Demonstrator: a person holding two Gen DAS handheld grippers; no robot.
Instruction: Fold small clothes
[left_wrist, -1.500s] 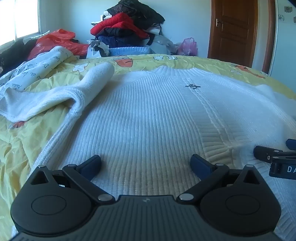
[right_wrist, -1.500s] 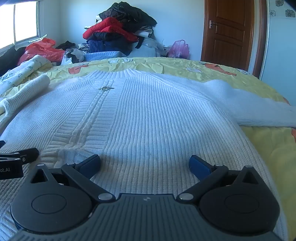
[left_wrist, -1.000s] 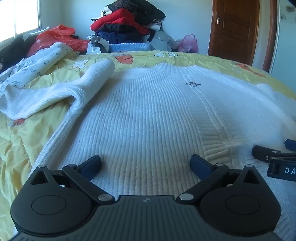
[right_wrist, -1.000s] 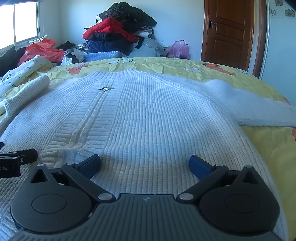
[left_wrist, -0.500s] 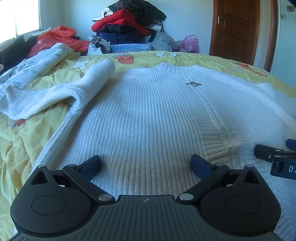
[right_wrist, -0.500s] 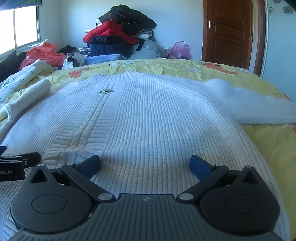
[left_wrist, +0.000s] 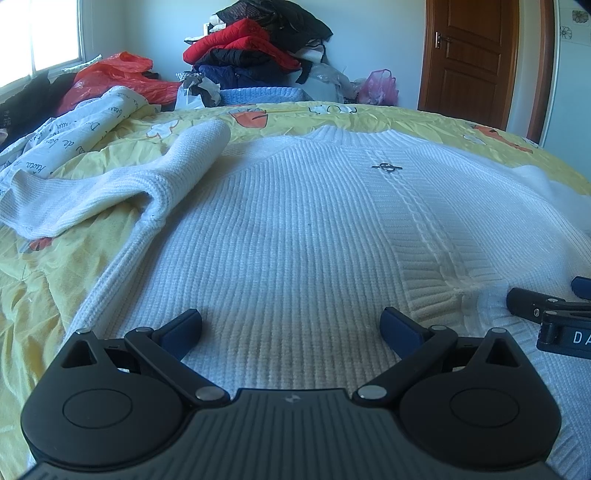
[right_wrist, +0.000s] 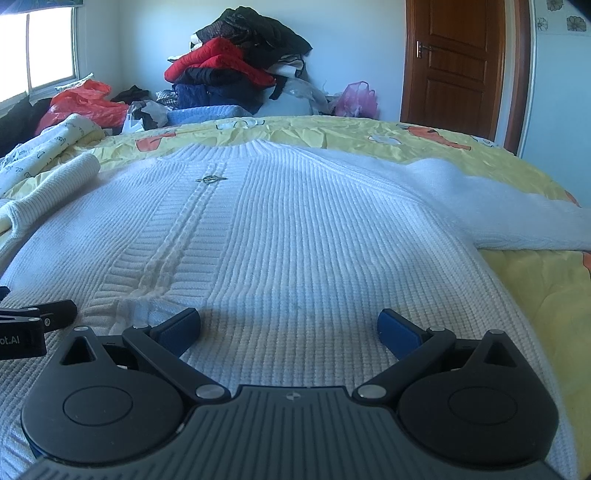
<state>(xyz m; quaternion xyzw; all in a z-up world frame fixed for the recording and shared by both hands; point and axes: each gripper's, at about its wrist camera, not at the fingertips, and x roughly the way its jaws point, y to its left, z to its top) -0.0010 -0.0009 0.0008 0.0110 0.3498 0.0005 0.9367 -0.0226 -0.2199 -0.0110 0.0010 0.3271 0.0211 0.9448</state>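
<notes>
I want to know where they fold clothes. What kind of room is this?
Most likely a bedroom. A white knit sweater lies spread on a bed with a yellow cartoon sheet, a pile of jackets and clothes is heaped by the wall, and there is a wooden door.

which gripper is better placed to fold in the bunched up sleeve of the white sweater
Left. The bunched sleeve of the white ribbed knit sweater lies on the left gripper's outer side, over the yellow bedsheet. The right gripper sits nearer the other, flat sleeve. Both are open.
</notes>
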